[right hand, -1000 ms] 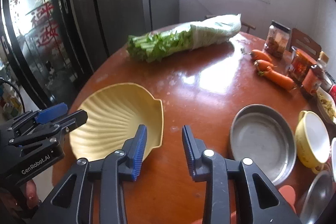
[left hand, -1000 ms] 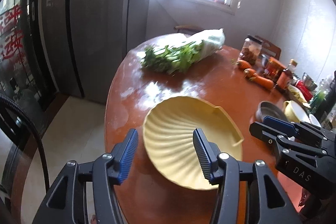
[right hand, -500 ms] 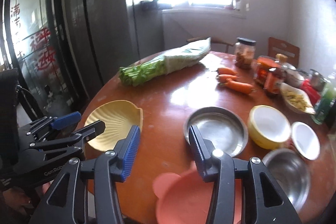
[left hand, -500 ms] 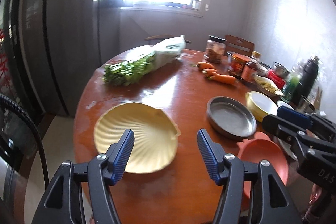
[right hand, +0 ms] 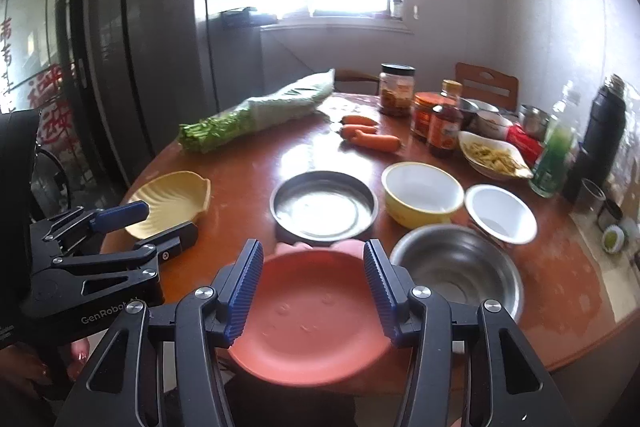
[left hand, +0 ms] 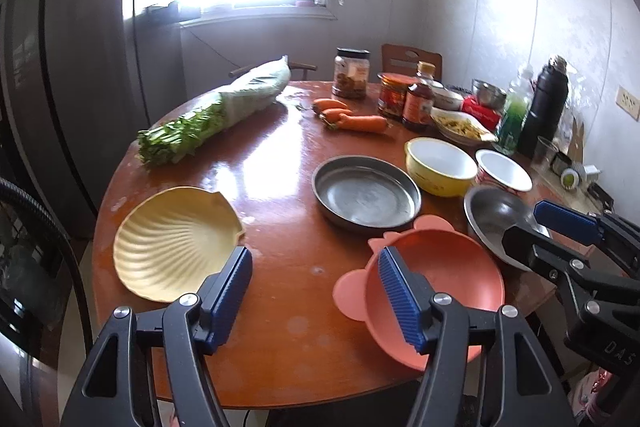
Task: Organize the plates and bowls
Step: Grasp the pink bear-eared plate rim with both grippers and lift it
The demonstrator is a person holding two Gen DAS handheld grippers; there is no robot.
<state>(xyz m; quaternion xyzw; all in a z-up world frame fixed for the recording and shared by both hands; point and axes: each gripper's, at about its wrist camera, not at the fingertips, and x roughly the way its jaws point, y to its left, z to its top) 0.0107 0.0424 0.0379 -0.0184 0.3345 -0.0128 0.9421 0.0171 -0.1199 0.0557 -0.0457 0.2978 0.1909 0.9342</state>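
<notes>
On the round brown table (left hand: 280, 167) lie a yellow shell-shaped plate (left hand: 172, 239) (right hand: 172, 199), a flat steel pan (left hand: 366, 191) (right hand: 324, 205), a pink eared bowl (left hand: 448, 275) (right hand: 308, 311), a steel bowl (left hand: 496, 223) (right hand: 456, 267), a yellow bowl (left hand: 440, 165) (right hand: 420, 195) and a white bowl (left hand: 504, 169) (right hand: 500, 213). My left gripper (left hand: 316, 291) is open and empty, between the shell plate and the pink bowl. My right gripper (right hand: 314, 287) is open and empty, above the pink bowl.
Bagged greens (left hand: 216, 111), carrots (left hand: 352, 119), jars and bottles (left hand: 400, 91), a dish of food (left hand: 460, 123), a green bottle (right hand: 554, 151) and a black flask (left hand: 544, 103) crowd the far side. A dark fridge (right hand: 140, 47) stands left. A chair (right hand: 486, 87) stands behind.
Both grippers have pulled back and turned right from the shell plate. The pink bowl, steel pan and other bowls have come into view. Both jaws stay open.
</notes>
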